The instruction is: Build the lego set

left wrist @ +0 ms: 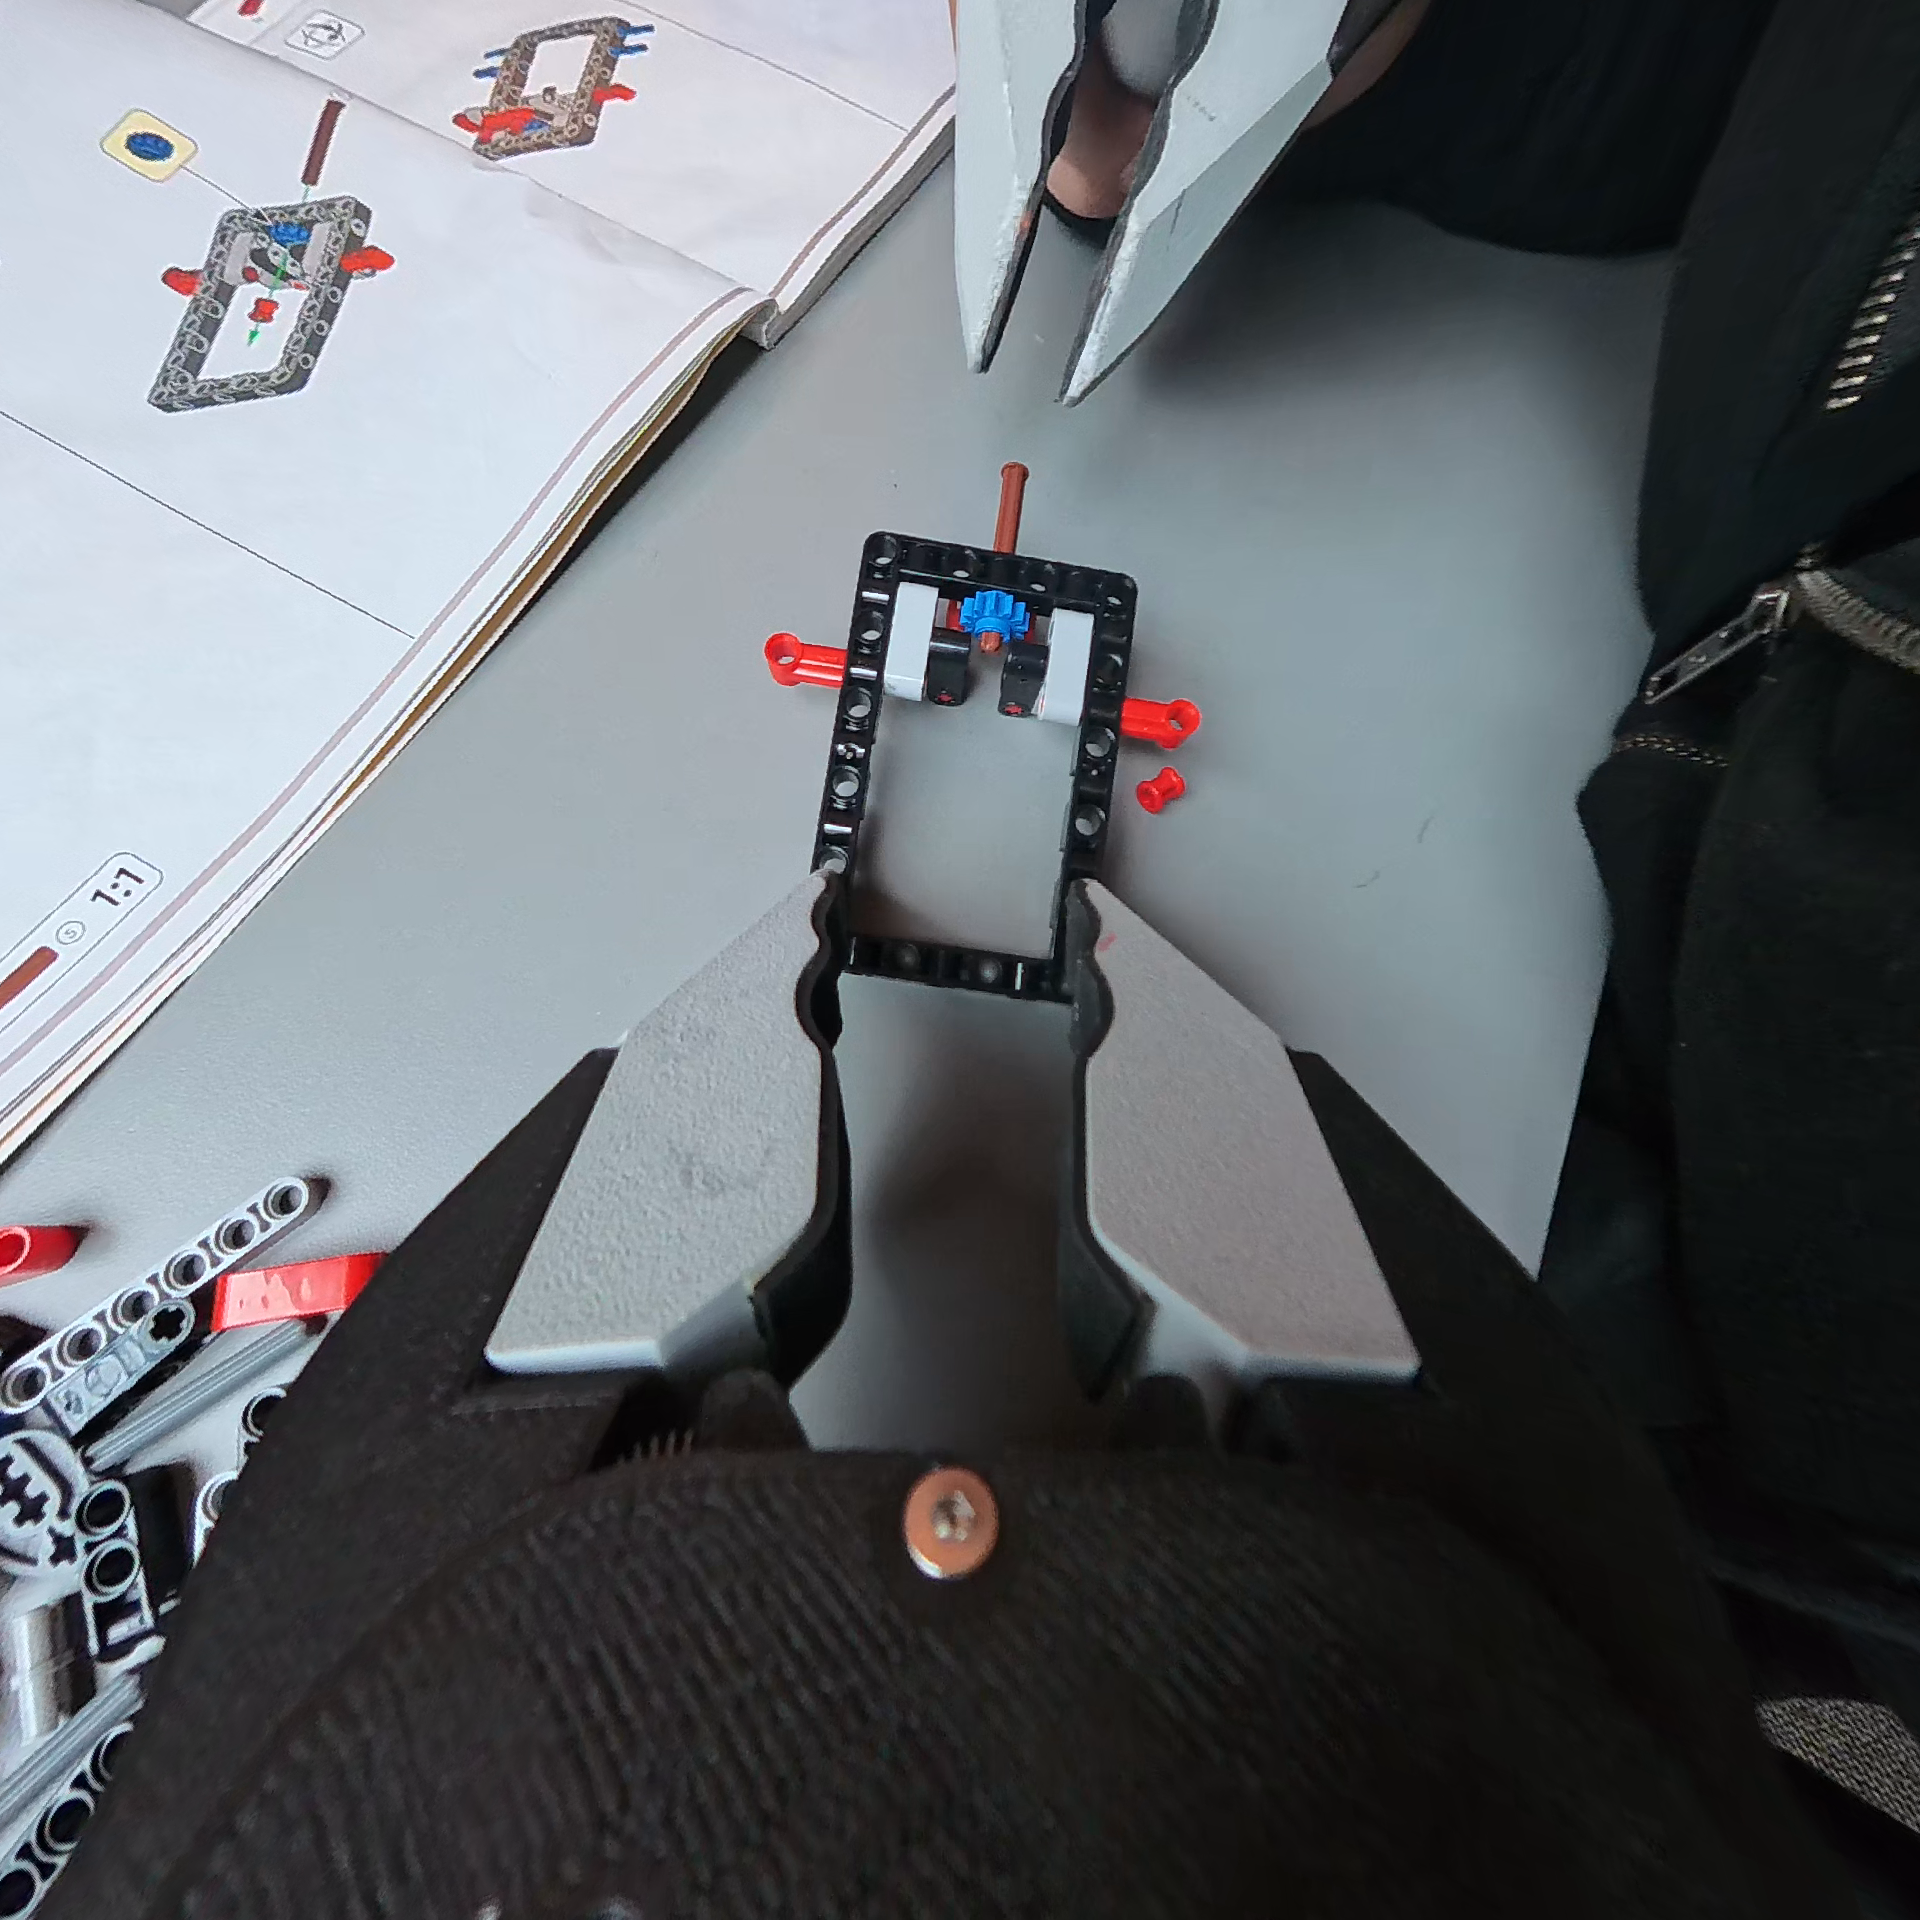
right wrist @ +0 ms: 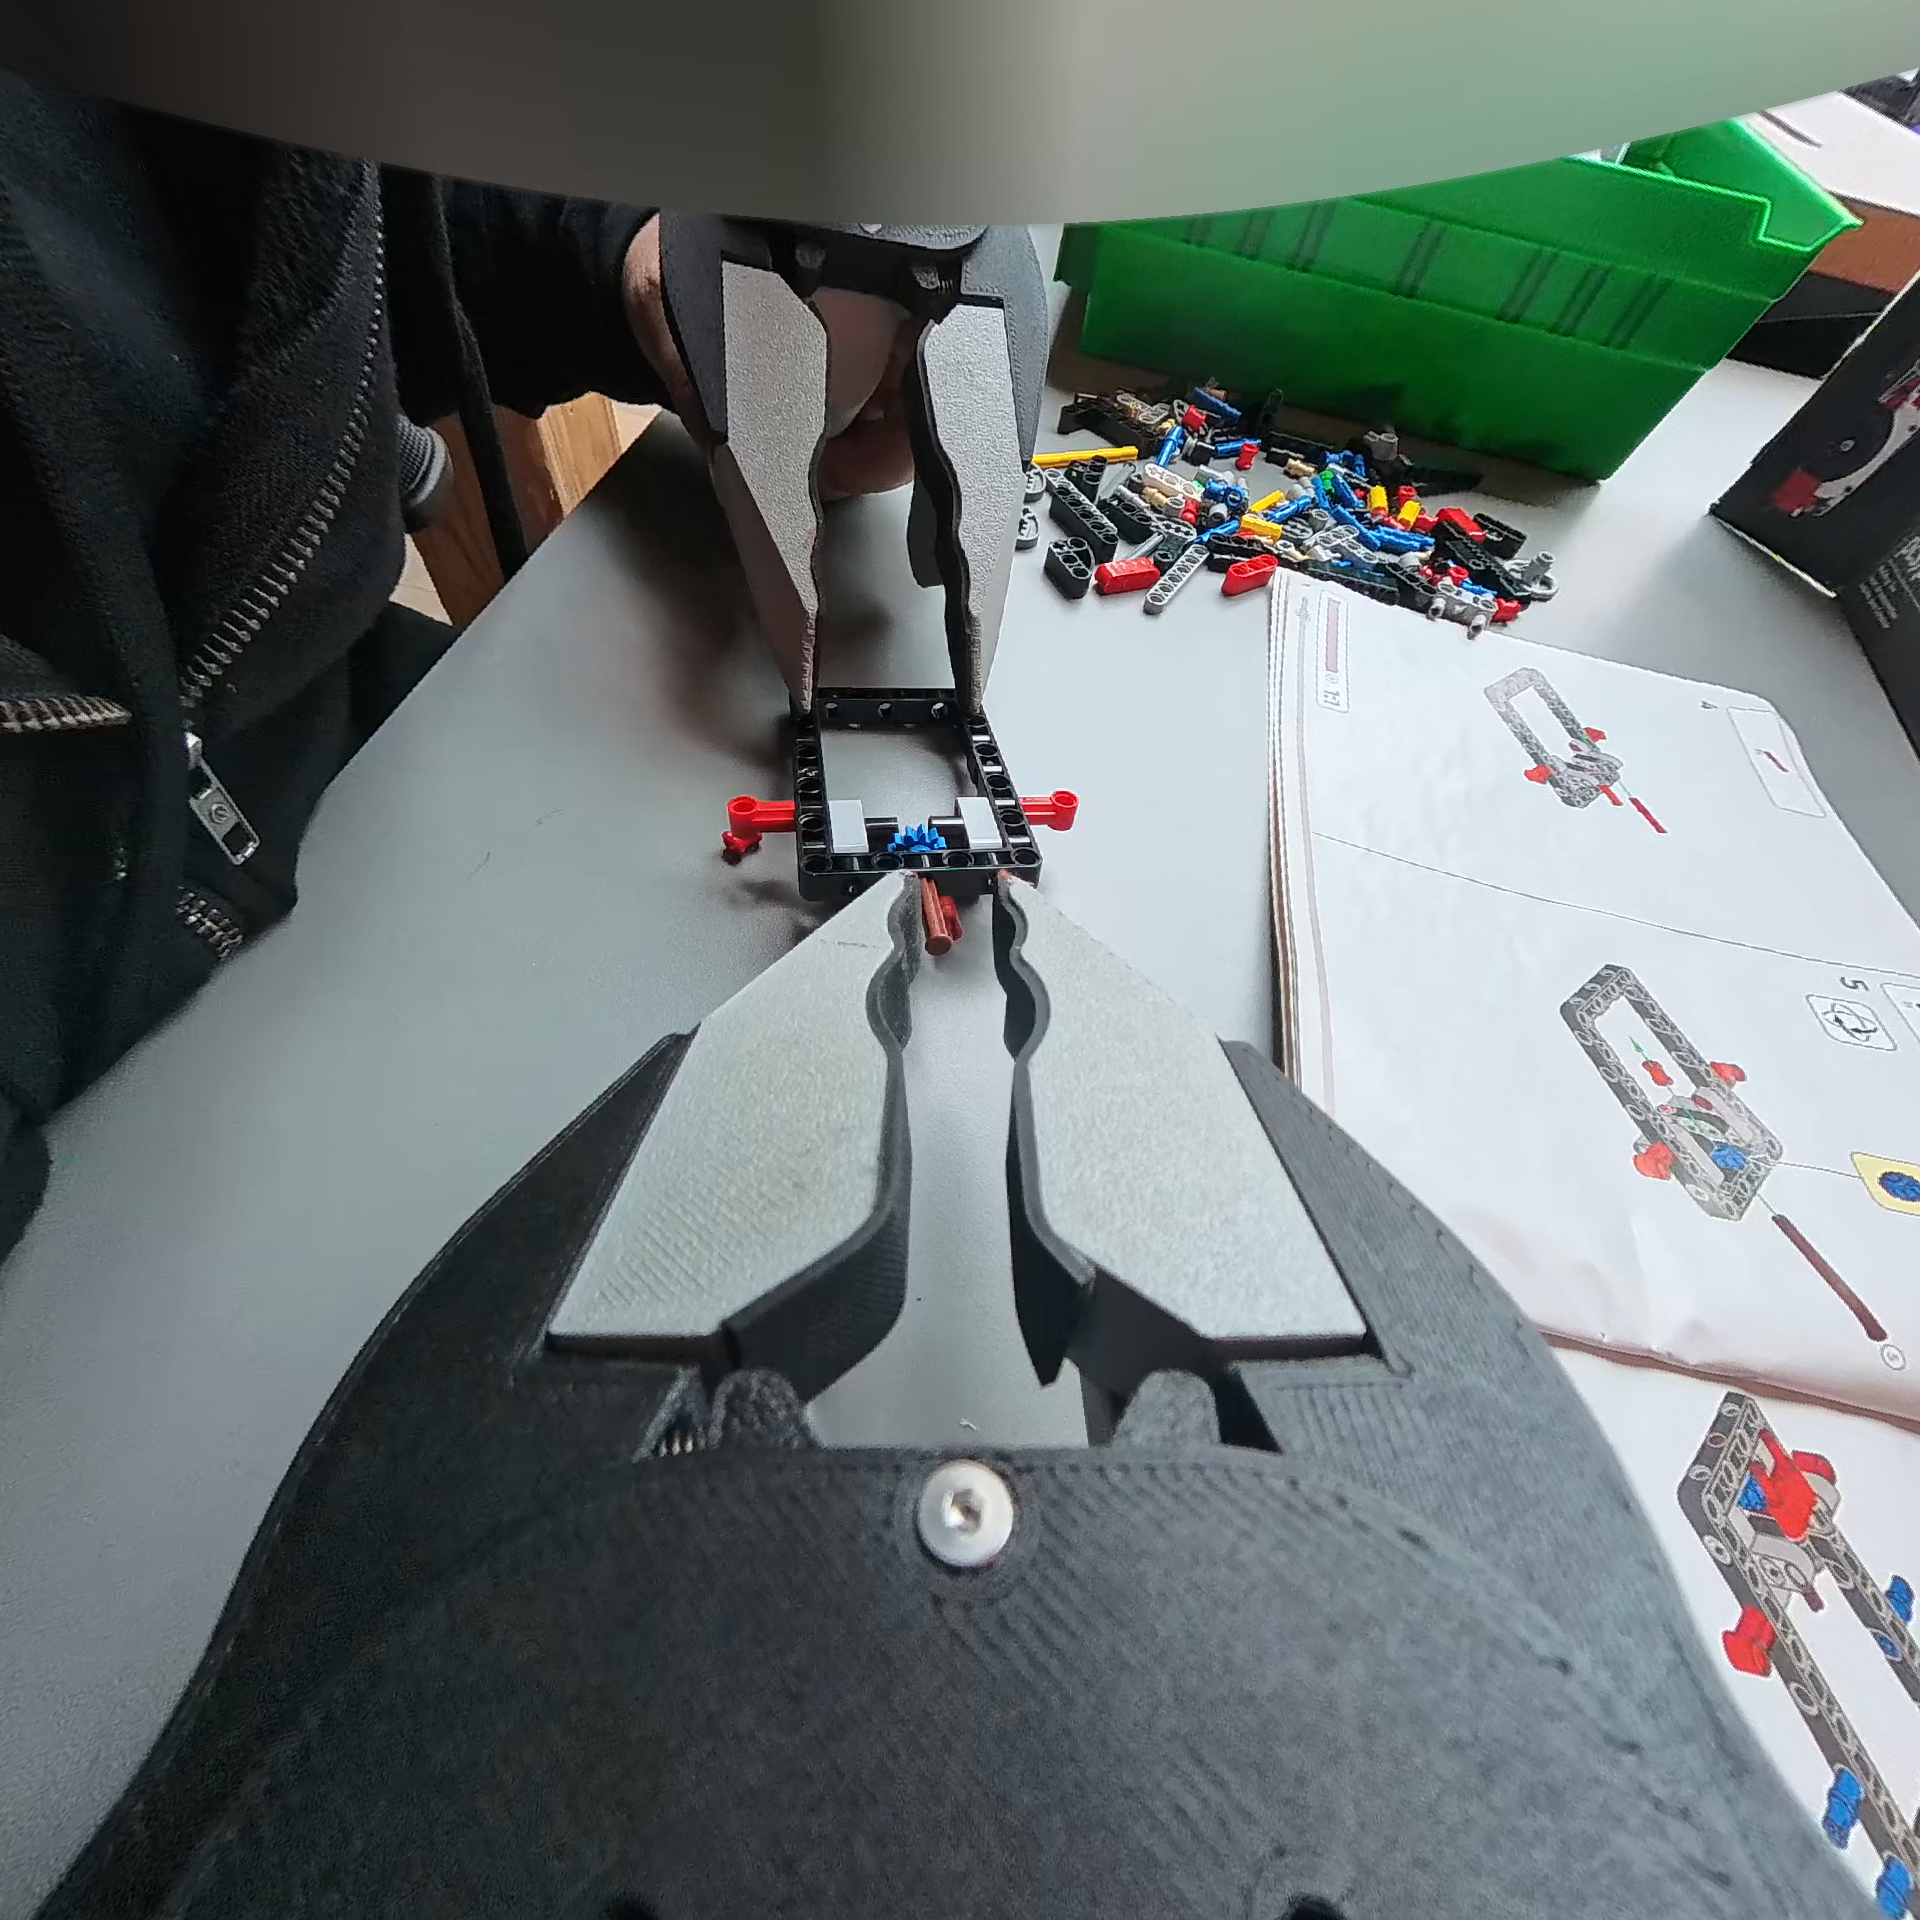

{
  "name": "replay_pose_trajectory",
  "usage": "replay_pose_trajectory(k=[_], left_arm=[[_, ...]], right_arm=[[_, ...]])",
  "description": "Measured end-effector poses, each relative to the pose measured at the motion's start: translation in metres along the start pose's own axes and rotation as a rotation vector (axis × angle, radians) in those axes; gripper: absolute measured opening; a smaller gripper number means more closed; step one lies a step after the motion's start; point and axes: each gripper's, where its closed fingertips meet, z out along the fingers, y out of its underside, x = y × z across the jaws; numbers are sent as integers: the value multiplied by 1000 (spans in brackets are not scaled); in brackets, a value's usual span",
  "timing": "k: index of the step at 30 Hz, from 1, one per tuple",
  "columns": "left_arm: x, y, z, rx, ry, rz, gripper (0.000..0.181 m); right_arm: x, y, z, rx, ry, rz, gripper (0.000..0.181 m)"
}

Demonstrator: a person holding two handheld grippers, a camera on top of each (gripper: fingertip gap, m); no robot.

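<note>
The left claw (left wrist: 954, 914) was clamped on the near end of the black frame (left wrist: 862, 717), which lay flat on the grey table (left wrist: 623, 727) at the frame's centre. The right claw (right wrist: 951, 883) stood slightly apart around the brown axle (right wrist: 940, 914) sticking out of the frame's far end, not clearly touching it. A blue gear (left wrist: 994, 611) sat inside. A manual (left wrist: 312, 416) lay at upper left.

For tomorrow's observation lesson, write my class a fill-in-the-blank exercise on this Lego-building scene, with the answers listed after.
1. The left tongs grip the near end of the black ____.
2. The small gear inside it is coloured ____.
3. The brown axle pokes out toward the ____ tongs.
4. The bin behind the pile of loose pieces is ____.

Answers: frame; blue; right; green
</note>
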Motion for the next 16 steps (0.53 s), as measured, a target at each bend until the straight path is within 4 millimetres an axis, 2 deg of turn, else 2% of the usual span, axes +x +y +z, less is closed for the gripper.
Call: replay_pose_trajectory(k=[4,7,10,16], left_arm=[[0,0,0,-1,-3,3,40],[0,0,0,-3,-12,12,40],[0,1,1,-4,-17,15,40],[0,1,1,-6,-22,30,41]], right_arm=[[1,-3,-3,25,20,-14,10],[1,-2,-13,42,39,-19,11],[7,-4,-31,98,82,9,12],[32,-4,-74,220,173,123,16]])
